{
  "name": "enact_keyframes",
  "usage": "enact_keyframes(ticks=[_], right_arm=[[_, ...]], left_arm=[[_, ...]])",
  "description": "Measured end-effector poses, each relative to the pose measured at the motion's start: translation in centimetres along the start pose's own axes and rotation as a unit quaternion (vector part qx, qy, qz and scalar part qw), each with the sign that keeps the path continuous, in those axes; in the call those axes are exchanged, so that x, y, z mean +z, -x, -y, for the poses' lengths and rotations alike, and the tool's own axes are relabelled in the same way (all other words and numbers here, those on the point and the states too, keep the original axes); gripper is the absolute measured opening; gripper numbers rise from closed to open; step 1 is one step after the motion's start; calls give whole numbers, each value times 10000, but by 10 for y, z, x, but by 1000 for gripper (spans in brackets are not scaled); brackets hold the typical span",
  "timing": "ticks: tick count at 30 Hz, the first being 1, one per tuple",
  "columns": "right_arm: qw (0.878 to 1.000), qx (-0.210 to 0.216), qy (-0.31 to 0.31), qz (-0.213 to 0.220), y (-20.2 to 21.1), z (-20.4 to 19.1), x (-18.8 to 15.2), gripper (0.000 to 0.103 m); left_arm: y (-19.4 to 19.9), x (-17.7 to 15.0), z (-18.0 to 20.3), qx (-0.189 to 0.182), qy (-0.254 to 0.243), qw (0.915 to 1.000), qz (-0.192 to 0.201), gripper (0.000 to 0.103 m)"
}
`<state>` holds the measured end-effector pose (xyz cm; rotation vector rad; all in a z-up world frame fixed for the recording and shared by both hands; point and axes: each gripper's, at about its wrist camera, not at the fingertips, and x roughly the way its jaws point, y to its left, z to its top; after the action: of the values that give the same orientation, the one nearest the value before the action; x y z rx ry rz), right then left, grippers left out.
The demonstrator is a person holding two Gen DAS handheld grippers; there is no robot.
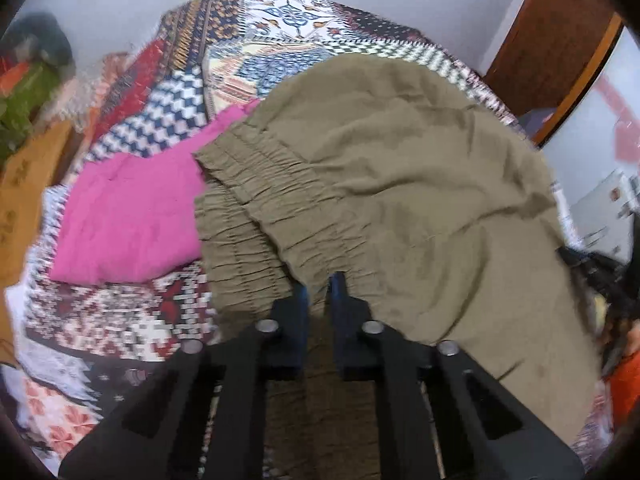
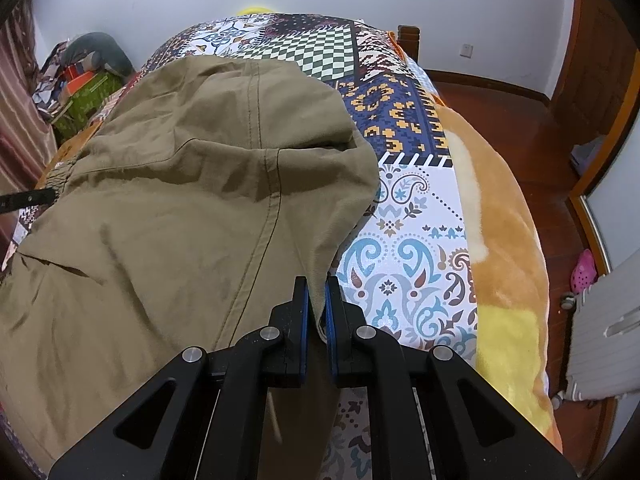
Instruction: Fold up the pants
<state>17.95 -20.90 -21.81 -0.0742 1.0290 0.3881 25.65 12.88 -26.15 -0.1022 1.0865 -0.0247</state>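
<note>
Khaki pants [image 1: 400, 168] lie spread on a patterned bedspread [image 1: 280, 28]. In the left wrist view my left gripper [image 1: 319, 286] is shut on the gathered elastic waistband [image 1: 256, 208], which is doubled over itself. In the right wrist view my right gripper [image 2: 316, 292] is shut on the edge of the khaki pants [image 2: 180, 200] near a seam, with the fabric lifted and draped to the left. The tip of the other gripper [image 2: 28, 198] shows at the far left edge.
A pink cloth [image 1: 128, 216] lies on the bed left of the waistband. The bedspread [image 2: 408, 240] ends in an orange plush blanket [image 2: 508, 240] at the right. Wooden floor [image 2: 500, 120], a white suitcase [image 2: 604, 344] and boxes [image 2: 84, 96] surround the bed.
</note>
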Motion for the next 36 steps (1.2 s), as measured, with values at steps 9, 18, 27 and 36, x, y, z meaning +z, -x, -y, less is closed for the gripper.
enact_keyframes(ticks=[9,18,27,36], right_arm=[[9998,-110,135,-73,6,0,-8,6],[9998,1,-72,-162,11,6,-7,5],[9993,124,-207,277,22,13,41,31],[9990,219,6,391,-8,11,90,32]], left_arm=[[2,1,7,591,-272,9977,195,7],[3,1,-1,352,-22,9993,93,10],[8,23,-20,33,397,9991,159,45],[-17,42,-28,-156,541,9984,11,56]])
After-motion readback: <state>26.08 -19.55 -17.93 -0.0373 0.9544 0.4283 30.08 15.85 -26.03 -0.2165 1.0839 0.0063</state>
